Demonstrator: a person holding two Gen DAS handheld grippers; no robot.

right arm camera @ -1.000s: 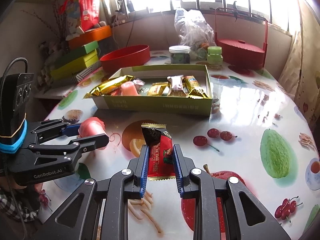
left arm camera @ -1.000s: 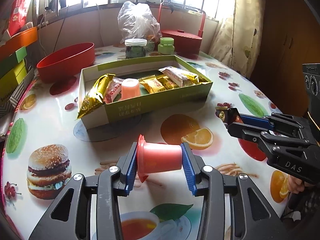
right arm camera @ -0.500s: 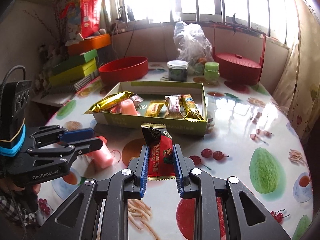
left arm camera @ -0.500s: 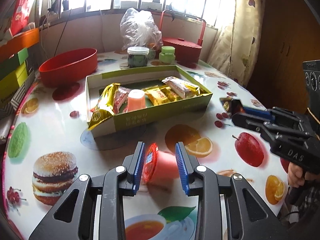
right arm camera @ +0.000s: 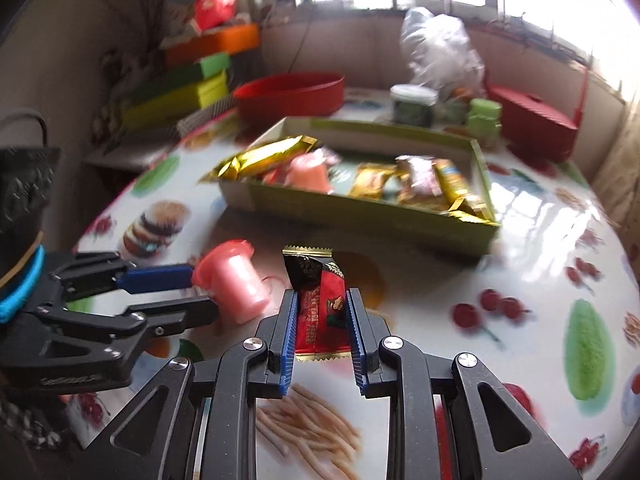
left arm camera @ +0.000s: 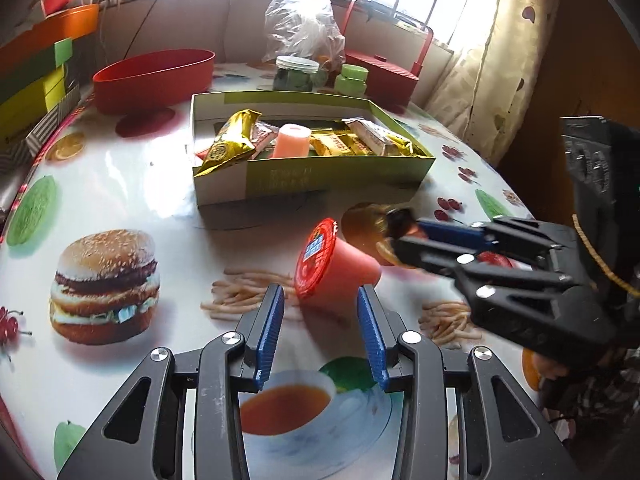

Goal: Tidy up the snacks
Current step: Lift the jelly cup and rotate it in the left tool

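Observation:
A pink jelly cup [left arm camera: 336, 270] with a red lid lies on its side on the table, lid turned towards the left wrist camera. My left gripper [left arm camera: 318, 296] has the cup just between its fingertips. Its jaws are opening and the blue pads do not press on the cup. My right gripper [right arm camera: 320, 300] is shut on a red and black snack packet [right arm camera: 320, 304] that stands up between its pads. It hovers close to the right of the cup [right arm camera: 234, 280]. Behind both stands the green box [left arm camera: 312, 176] with gold packets and another pink cup [left arm camera: 290, 140].
A red bowl [left arm camera: 156, 80] sits left of the box, beside stacked coloured boxes [left arm camera: 32, 68]. Behind the box are a lidded jar [left arm camera: 294, 74], a plastic bag [left arm camera: 304, 24] and a red basket [left arm camera: 384, 72]. The printed tablecloth curves off to the right.
The left jaws narrowed around the cup, then widened. The cup turned from crosswise to lid towards the camera and rests on the table. The right gripper moved in beside it with the packet.

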